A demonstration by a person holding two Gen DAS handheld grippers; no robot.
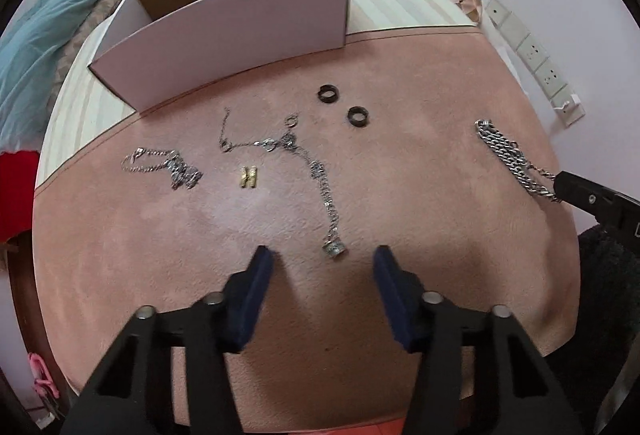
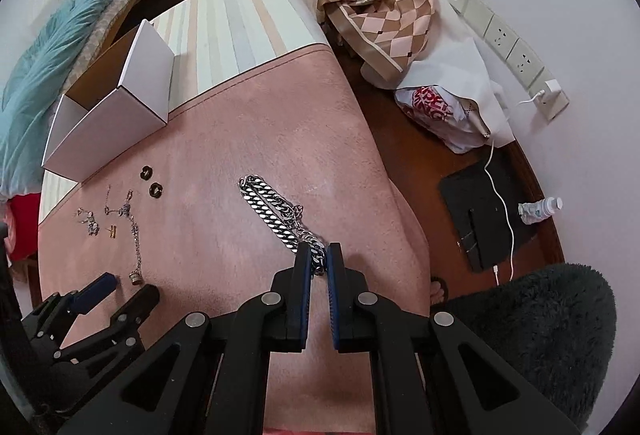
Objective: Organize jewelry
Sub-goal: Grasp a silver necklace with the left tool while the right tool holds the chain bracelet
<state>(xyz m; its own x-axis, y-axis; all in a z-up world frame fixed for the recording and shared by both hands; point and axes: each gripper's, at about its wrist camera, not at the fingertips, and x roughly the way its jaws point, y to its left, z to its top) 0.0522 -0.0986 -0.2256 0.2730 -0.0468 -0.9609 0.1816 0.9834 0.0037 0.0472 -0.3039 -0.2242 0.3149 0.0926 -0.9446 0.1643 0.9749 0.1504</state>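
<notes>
Jewelry lies on a pink cloth. My right gripper is shut on the near end of a thick silver chain, which also shows in the left wrist view. My left gripper is open, its jaws either side of a ring pendant on a thin necklace. Two black rings, a gold clasp, a silver bracelet and a thin chain lie beyond. An open white box stands at the back.
The table drops off to the right, with a checkered cloth, a plastic bag, a black pad and a bottle on the floor. A dark fluffy seat is near right. Wall sockets are on the right.
</notes>
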